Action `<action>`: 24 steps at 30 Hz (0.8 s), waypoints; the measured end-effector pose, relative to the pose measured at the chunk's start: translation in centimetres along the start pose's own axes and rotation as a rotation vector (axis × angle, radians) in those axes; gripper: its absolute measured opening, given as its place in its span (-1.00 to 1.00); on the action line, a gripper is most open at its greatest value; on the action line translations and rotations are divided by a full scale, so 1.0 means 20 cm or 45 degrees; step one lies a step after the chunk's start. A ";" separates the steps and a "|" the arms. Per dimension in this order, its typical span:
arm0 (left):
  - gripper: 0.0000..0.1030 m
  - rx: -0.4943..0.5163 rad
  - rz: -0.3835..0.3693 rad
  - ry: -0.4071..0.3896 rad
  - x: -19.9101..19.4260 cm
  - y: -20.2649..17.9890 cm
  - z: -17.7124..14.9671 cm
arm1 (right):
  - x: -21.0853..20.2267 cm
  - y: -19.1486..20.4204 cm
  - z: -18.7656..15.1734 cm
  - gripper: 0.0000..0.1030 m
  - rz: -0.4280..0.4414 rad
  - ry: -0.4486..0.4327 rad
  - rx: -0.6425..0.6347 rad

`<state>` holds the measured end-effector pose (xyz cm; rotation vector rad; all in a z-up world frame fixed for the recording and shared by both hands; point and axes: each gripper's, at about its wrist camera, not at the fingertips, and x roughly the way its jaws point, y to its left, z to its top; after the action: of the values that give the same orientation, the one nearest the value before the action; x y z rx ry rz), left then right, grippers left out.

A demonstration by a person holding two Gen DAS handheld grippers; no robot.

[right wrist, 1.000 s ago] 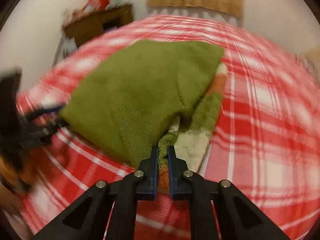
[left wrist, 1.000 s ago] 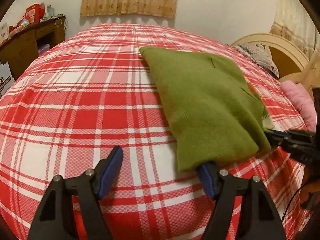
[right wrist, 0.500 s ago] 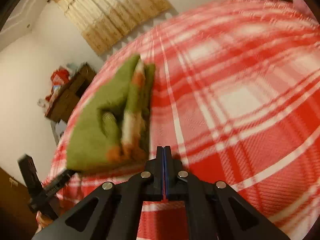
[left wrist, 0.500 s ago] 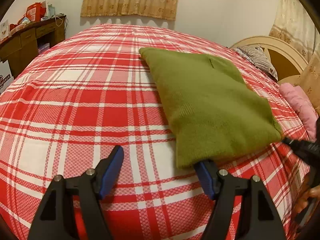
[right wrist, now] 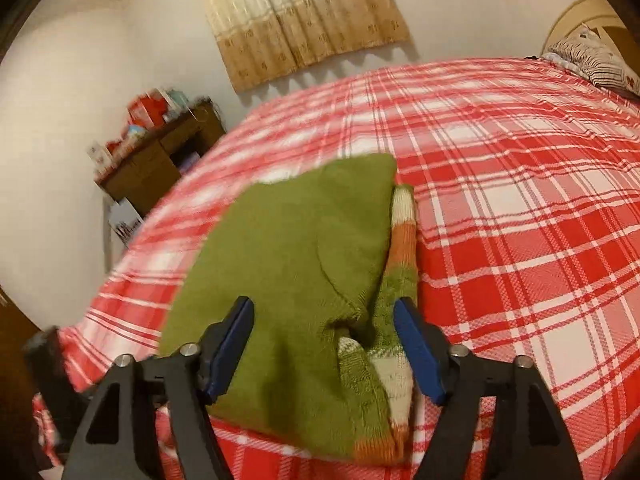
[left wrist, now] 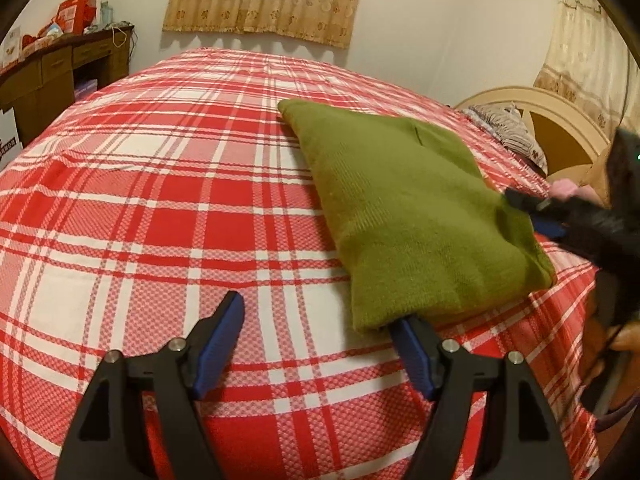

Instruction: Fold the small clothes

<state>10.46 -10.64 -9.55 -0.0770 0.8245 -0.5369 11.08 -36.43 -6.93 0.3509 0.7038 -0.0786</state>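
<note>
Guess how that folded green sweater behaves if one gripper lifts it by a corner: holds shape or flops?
Probably flops: the green sweater is soft knit, folded in loose layers, with a striped sleeve poking out one side, so the layers likely slide apart. It looks light but thick. Pushed across the plaid bedspread, it would likely bunch rather than glide.
</note>
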 end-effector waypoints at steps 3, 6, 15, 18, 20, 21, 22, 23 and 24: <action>0.46 0.013 0.013 -0.001 0.00 -0.01 0.00 | 0.12 0.01 -0.04 -0.56 -0.085 0.109 -0.078; 0.48 0.020 0.017 -0.001 0.00 -0.02 0.00 | 0.10 0.00 -0.05 -0.65 -0.127 0.067 -0.101; 0.56 0.065 0.050 0.010 0.02 -0.05 0.00 | 0.08 -0.09 -0.10 -0.67 -0.120 -0.015 0.029; 0.56 0.079 0.072 0.019 0.00 -0.06 -0.01 | 0.03 -0.12 -0.13 -0.66 -0.072 0.020 0.031; 0.56 0.103 0.071 0.024 -0.03 -0.06 -0.04 | -0.01 -0.14 -0.15 -0.66 -0.056 0.037 0.057; 0.57 0.112 0.063 0.024 -0.05 -0.06 -0.05 | -0.06 -0.16 -0.18 -0.65 -0.044 0.037 0.083; 0.57 0.117 0.049 0.026 -0.08 -0.05 -0.07 | -0.10 -0.16 -0.19 -0.60 -0.054 0.034 0.093; 0.57 0.118 0.040 0.027 -0.10 -0.04 -0.08 | -0.15 -0.17 -0.21 -0.60 -0.102 0.033 0.084; 0.57 0.115 0.041 0.026 -0.12 -0.03 -0.07 | -0.20 -0.16 -0.21 -0.60 -0.147 0.026 0.055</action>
<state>7.89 -9.80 -8.83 0.0246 0.8194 -0.5446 4.84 -38.25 -8.38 0.3526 0.7431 -0.2005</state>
